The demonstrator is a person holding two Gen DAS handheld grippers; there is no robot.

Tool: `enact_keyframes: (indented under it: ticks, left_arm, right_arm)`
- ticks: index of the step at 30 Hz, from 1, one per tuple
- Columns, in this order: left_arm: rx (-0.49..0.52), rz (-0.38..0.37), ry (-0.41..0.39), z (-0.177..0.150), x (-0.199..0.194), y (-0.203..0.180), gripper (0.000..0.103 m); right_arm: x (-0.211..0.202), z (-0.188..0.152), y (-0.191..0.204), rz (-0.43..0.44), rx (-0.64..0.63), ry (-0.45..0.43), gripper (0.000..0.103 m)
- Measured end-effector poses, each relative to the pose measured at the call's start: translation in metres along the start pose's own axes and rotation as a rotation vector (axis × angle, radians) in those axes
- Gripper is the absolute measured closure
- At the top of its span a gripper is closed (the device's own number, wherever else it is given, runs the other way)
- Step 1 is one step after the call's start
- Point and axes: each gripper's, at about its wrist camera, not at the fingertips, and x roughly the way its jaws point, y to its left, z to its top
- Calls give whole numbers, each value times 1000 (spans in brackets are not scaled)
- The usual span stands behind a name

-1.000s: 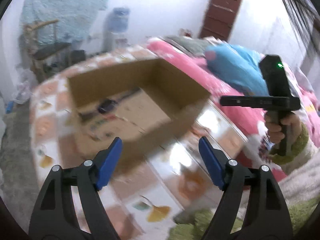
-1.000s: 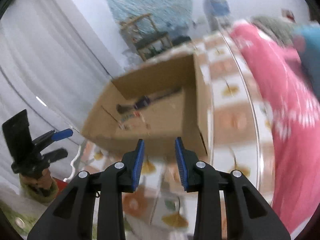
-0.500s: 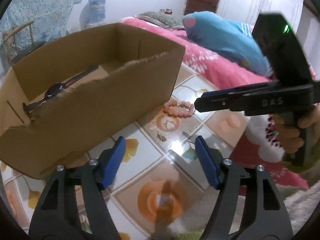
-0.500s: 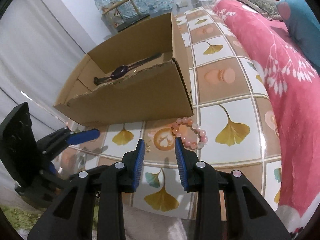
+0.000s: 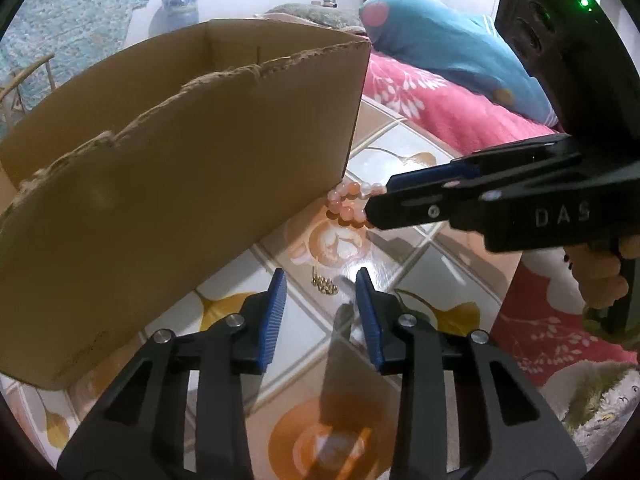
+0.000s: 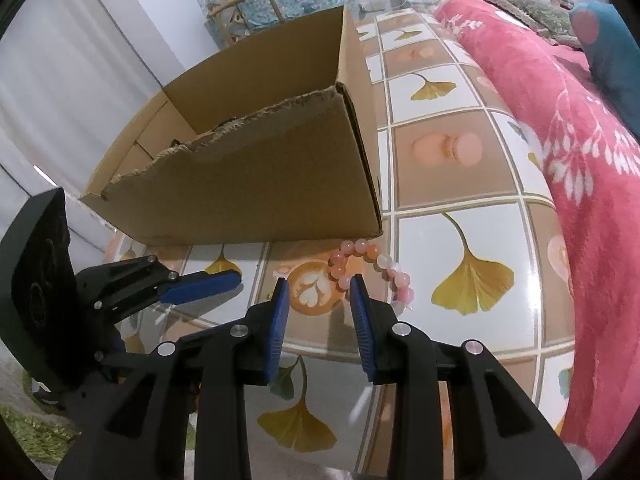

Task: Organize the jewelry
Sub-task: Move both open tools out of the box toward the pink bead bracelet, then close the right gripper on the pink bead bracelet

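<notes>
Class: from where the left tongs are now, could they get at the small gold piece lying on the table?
Probably yes. The left tongs, whose jaws have just been closing with nothing between them, sit just short of the gold piece on the bare table. The cardboard box stands off to one side, out of the way.

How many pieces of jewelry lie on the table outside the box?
2: a pink bead bracelet by the cardboard box corner, and a small gold piece nearer the left gripper. The box may hide more.

Two grippers, left and right, one cardboard box, one pink bead bracelet and one small gold trinket on one tiled table.
</notes>
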Motion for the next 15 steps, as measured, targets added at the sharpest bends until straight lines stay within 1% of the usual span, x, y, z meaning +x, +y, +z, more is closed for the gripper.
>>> enact_keyframes:
  ticks: [2,7,8,13,15]
  left_arm:
    - [11,-1,9,2,4,-1,72]
    - [32,5,30,2,10,-5,80]
    - [33,9,34,2,11,-4,84]
    - [17,11,37,1,13,-1,87]
    - [18,15,36,0,14,-1,95]
  right_arm:
    - [2,0,0,5,-3,3,72]
    - [5,1,1,3,-11,2,72]
    - [5,1,0,4,-11,0,72]
    - [5,-1,-2,9,-1,-5,72]
    - [5,-1,-3,11,2,-6,72]
